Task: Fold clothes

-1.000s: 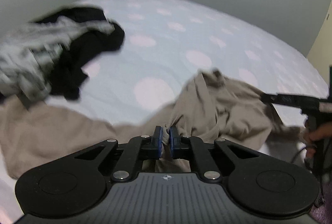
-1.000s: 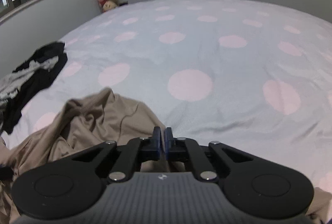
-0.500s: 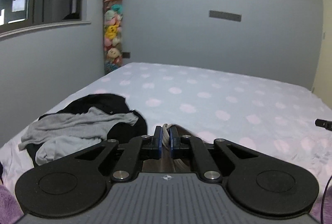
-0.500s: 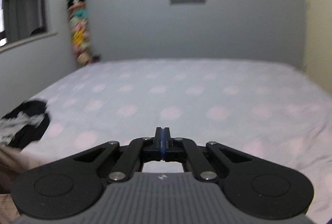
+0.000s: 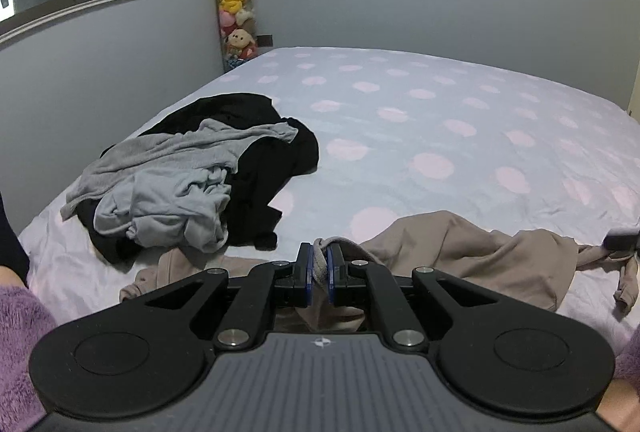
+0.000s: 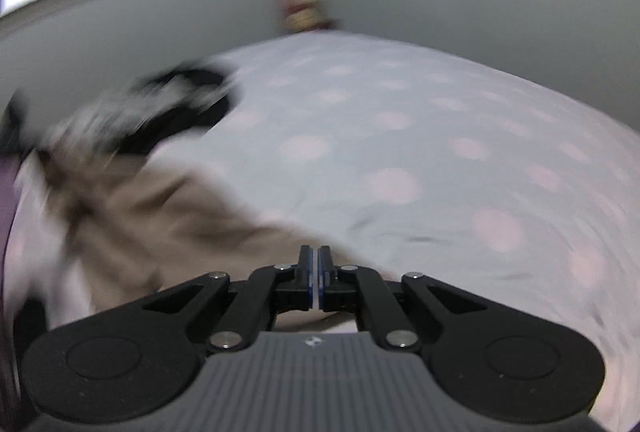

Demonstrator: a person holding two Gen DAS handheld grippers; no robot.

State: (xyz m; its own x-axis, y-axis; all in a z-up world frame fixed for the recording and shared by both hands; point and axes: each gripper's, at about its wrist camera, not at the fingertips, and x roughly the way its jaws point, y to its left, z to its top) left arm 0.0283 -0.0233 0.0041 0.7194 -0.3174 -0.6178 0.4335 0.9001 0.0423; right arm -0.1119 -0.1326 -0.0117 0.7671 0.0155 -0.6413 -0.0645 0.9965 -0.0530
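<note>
- The left gripper (image 5: 319, 274) is pinching a bunched fold of the beige garment (image 5: 472, 252) between its blue pads, its jaws standing nearly together on the cloth
- The beige garment is lying crumpled on the near edge of the polka-dot bed (image 5: 400, 136), spreading from the left gripper out toward the right side of the bed
- At the far right end of that garment a dark tip, seemingly the other tool, is touching the cloth, though it is too cropped to be sure
- The right gripper (image 6: 316, 278) is showing its jaws drawn nearly together; its view is blurred, and whether any cloth is caught between the pads I cannot tell
- In that blurred view the beige garment (image 6: 132, 216) is lying left of and just beneath the right gripper, on the bed's near side
- A pile of grey and black clothes (image 5: 192, 172) is resting on the bed's left side, just beyond the beige garment
- A purple fuzzy sleeve (image 5: 20, 348) is showing at the bed's near left corner
</note>
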